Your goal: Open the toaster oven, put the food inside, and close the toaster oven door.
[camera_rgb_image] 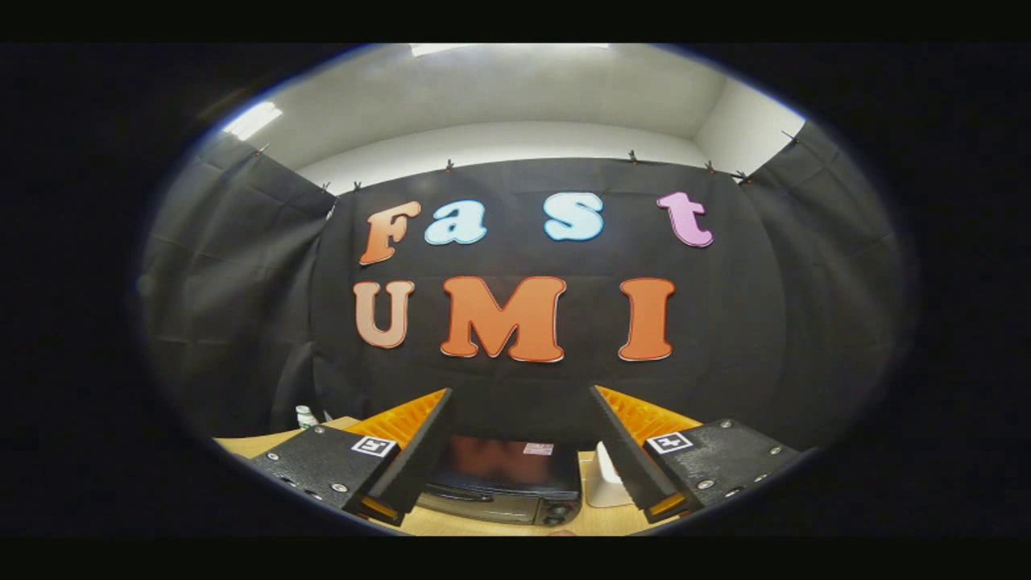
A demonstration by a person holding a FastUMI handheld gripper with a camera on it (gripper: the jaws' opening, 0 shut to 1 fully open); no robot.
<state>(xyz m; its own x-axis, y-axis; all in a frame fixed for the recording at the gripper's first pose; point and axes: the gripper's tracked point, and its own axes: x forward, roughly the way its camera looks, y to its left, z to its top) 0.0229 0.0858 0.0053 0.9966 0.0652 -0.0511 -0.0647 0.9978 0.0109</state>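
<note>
A black toaster oven point(503, 477) stands on the wooden table point(250, 441), seen from above and behind the fingers. Its glossy top faces me and its door handle and knobs show along its lower front; the door looks closed. My gripper point(519, 439) hangs high over the table with its fingers spread wide apart and nothing between them. The oven lies below and just ahead, in the gap between the two fingers. I cannot make out any food.
A white object point(606, 485) stands on the table right beside the oven, partly hidden by the right finger. A small white bottle with a green cap point(305, 416) sits at the table's far left, near the black cloth wall.
</note>
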